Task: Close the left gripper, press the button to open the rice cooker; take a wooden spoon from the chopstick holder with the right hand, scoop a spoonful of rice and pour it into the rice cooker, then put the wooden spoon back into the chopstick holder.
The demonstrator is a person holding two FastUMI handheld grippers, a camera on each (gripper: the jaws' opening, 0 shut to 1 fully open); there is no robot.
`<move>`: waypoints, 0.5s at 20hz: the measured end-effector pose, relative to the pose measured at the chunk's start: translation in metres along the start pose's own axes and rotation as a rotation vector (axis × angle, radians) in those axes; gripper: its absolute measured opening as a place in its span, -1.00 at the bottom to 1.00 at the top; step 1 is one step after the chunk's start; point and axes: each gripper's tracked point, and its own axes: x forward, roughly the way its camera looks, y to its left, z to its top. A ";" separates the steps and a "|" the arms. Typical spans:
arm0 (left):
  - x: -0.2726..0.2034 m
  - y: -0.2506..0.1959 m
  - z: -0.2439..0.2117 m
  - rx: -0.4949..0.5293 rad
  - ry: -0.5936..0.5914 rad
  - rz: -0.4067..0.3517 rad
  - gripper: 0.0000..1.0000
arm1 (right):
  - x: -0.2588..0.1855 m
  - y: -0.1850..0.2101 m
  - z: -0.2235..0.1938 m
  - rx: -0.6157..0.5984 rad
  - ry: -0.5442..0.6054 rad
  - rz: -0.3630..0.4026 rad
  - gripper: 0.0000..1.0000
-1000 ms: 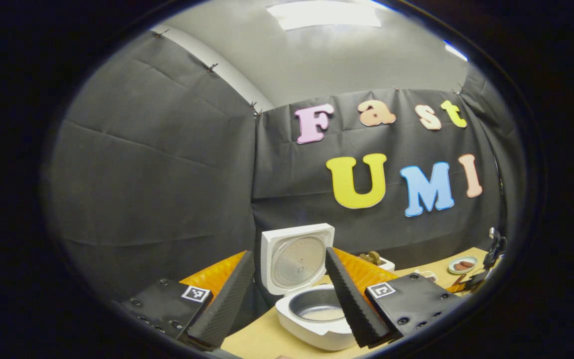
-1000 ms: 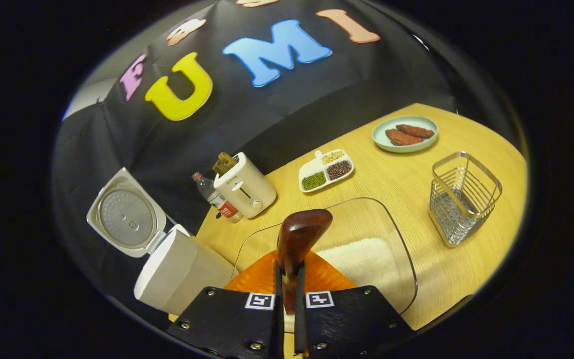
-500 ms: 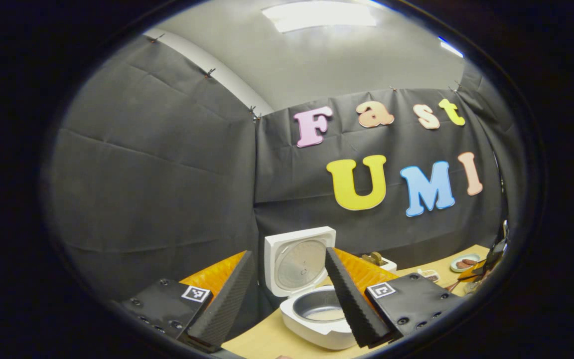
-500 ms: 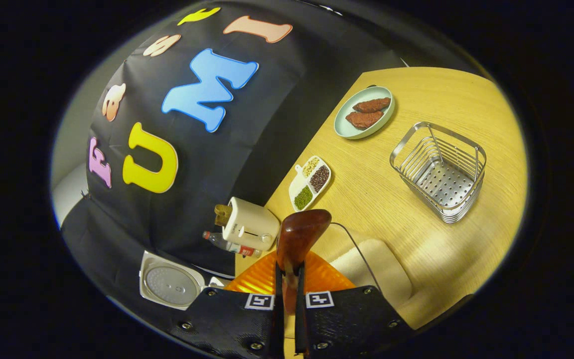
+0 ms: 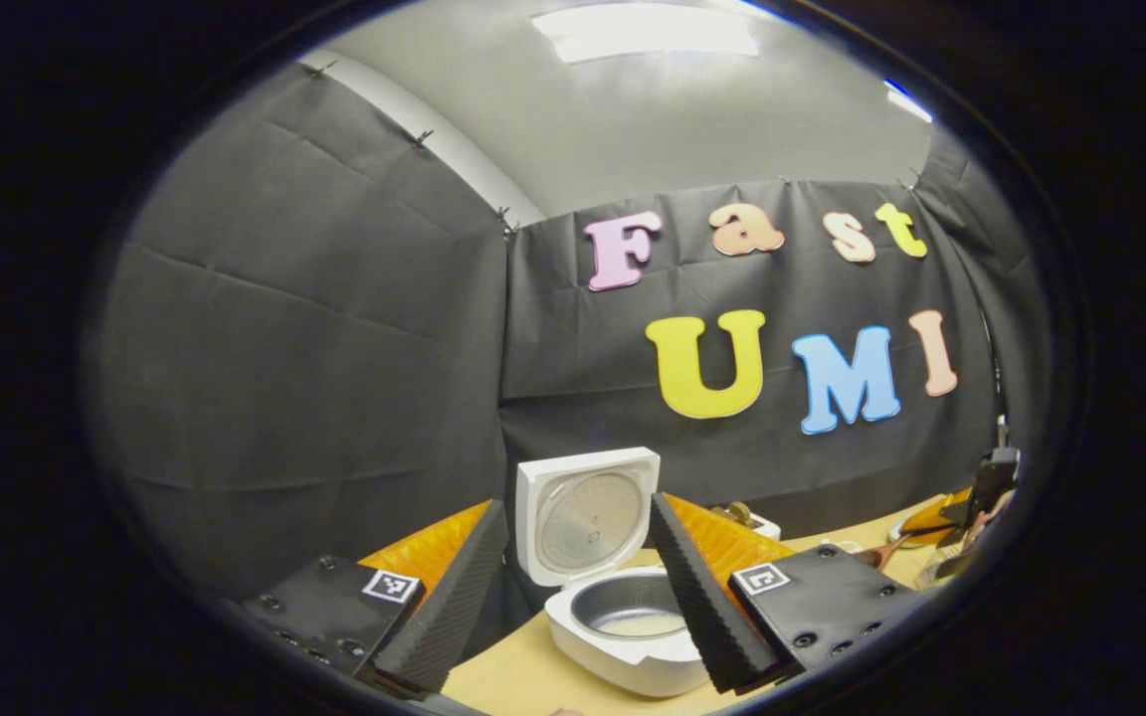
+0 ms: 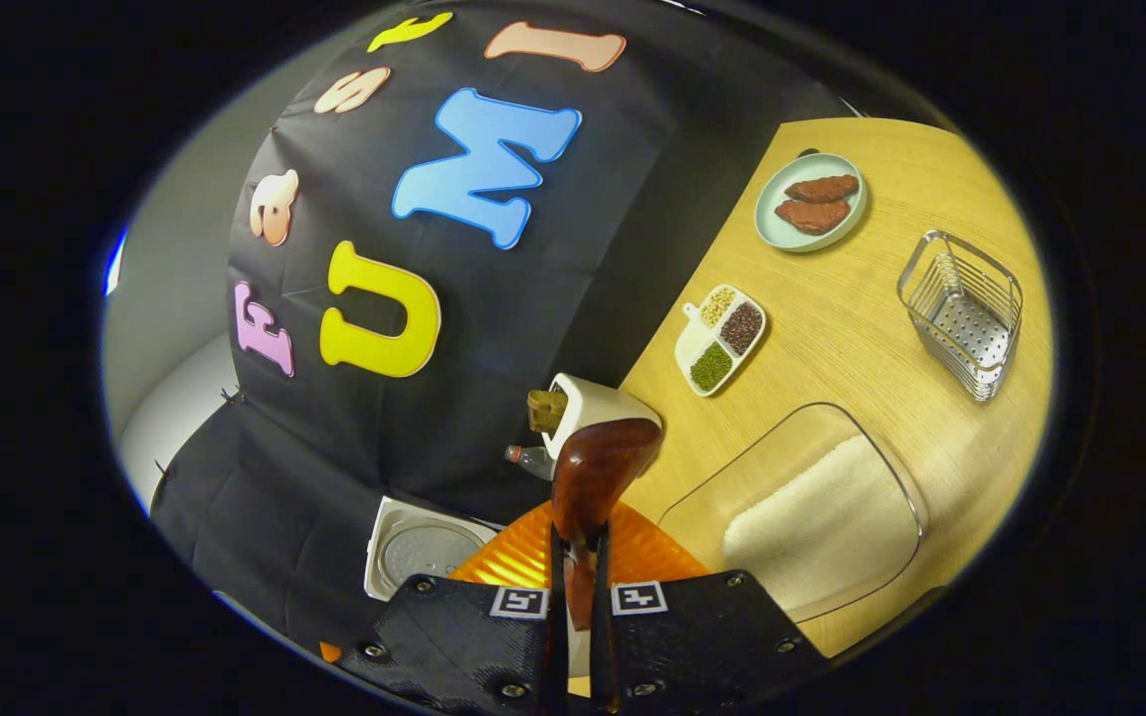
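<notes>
The white rice cooker point(image 5: 623, 636) stands open with its lid point(image 5: 588, 517) upright, and a little rice lies in the metal inner pot. My left gripper point(image 5: 576, 505) is open just in front of it, with nothing between its fingers. My right gripper point(image 6: 574, 557) is shut on the handle of the dark wooden spoon point(image 6: 595, 465); the bowl points forward, and whether it holds any rice is hidden. A clear dish of white rice point(image 6: 817, 517) lies below and to the right of the spoon. The wire chopstick holder point(image 6: 966, 313) stands empty at the far right. The cooker lid point(image 6: 414, 545) shows at lower left.
On the wooden table point(image 6: 861, 288) are a divided dish of beans point(image 6: 720, 338), a plate with brown pieces point(image 6: 812, 199), a white toaster point(image 6: 598, 403) and a bottle point(image 6: 528, 457) by the wall. The other gripper point(image 5: 981, 487) shows at the far right of the left gripper view.
My right gripper has swung and tilted with the spoon: the rice dish slid from under the spoon to the lower right, and the holder drew farther away. My left gripper barely moved.
</notes>
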 end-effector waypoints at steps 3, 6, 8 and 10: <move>-0.003 0.013 -0.007 -0.016 0.014 0.019 0.97 | 0.006 0.027 -0.006 -0.027 0.014 0.040 -0.83; -0.006 0.028 -0.012 -0.022 0.021 0.042 0.97 | 0.018 0.055 -0.016 -0.046 0.031 0.077 -0.84; -0.009 0.038 -0.016 -0.017 0.027 0.058 0.97 | 0.028 0.071 -0.027 -0.076 0.049 0.097 -0.83; -0.012 0.047 -0.018 -0.014 0.029 0.072 0.97 | 0.040 0.089 -0.042 -0.110 0.074 0.115 -0.83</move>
